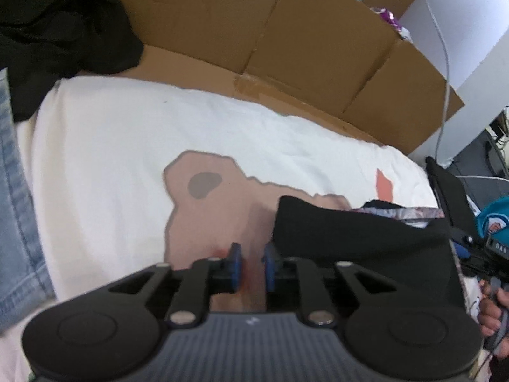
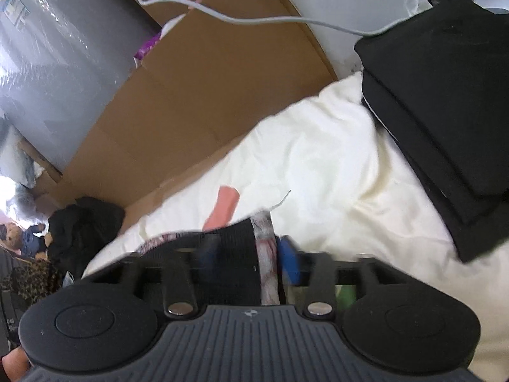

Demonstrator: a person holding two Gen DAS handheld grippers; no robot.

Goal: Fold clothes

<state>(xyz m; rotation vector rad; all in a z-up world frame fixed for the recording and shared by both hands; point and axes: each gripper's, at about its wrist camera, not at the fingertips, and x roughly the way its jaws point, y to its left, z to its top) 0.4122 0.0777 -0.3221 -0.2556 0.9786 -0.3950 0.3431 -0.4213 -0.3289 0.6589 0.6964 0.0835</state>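
Working across from my left, I see a denim piece [image 1: 16, 191] along the edge of the bed and a crumpled black heap [image 1: 63, 25] behind it, both looking unfolded, so I judge there is more laundry waiting. The white duvet with the bear print [image 1: 127, 133] carries everything, and flattened cardboard [image 1: 286, 38] stands along its far side. My left tongs [image 1: 251, 265] hang partly open just over the bear print with nothing between the blue pads; the black garment [image 1: 350, 235] I am folding lies just to their right, doubled over with a patterned lining showing at its edge. Further right, the right tongs [image 2: 251, 261] straddle that same garment's ribbed black edge [image 2: 229, 242] and its pale patterned band; the jaws stand about half apart, and though cloth sits between them I cannot see the pads pressing on it, so I read that as let go, with blur making me less than certain. At the far right, a neat stack of folded black clothes [image 2: 445, 111] rests on the duvet under a grey cable [image 2: 254, 20], which I take as finished work. My judgement: this garment's fold looks laid down but still needs another fold or tidying, then a move to the stack, with the heap and denim left.
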